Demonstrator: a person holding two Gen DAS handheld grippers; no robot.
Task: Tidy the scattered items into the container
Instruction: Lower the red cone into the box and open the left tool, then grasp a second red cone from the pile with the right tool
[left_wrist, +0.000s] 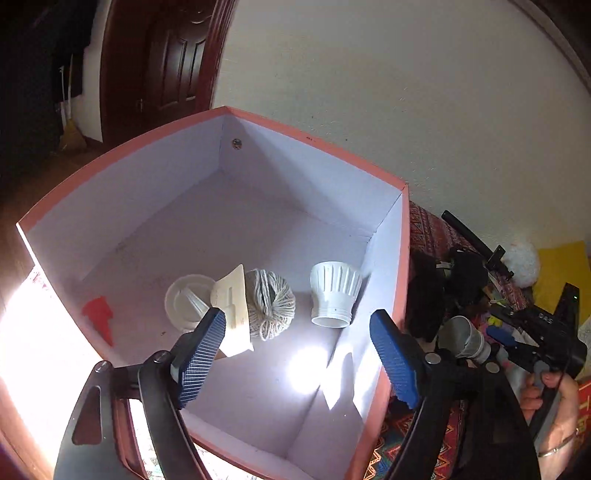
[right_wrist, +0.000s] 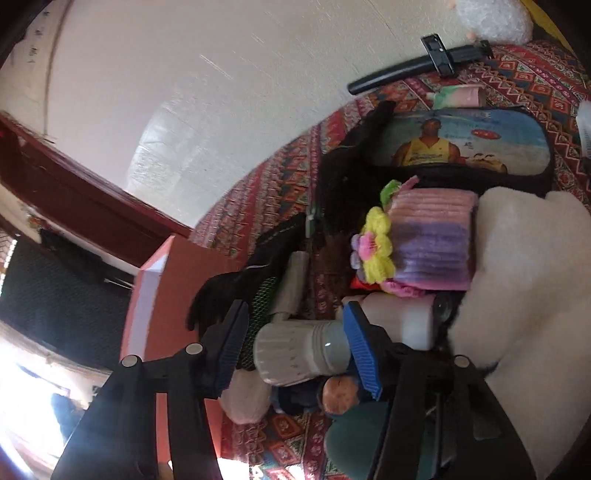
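Observation:
A pink box (left_wrist: 317, 144) with white inside stands open below my left gripper (left_wrist: 297, 360), which is open and empty above it. Inside lie a ball of twine (left_wrist: 273, 302), a cream card (left_wrist: 232, 299), a white bulb base (left_wrist: 334, 293), a white round lid (left_wrist: 184, 301) and a red plastic piece (left_wrist: 99, 317). My right gripper (right_wrist: 291, 350) is shut on a grey-white LED bulb (right_wrist: 299, 350), held beside the box's outer wall (right_wrist: 173, 295). That bulb also shows in the left wrist view (left_wrist: 463, 338).
A patterned cloth (right_wrist: 280, 177) covers the table, against a white wall. On it lie a black pencil case with a basketball picture (right_wrist: 461, 140), a pink-purple knitted piece with a yellow flower (right_wrist: 424, 243), a cream plush (right_wrist: 528, 280), a black stick (right_wrist: 417, 70) and dark fabric (right_wrist: 266, 258).

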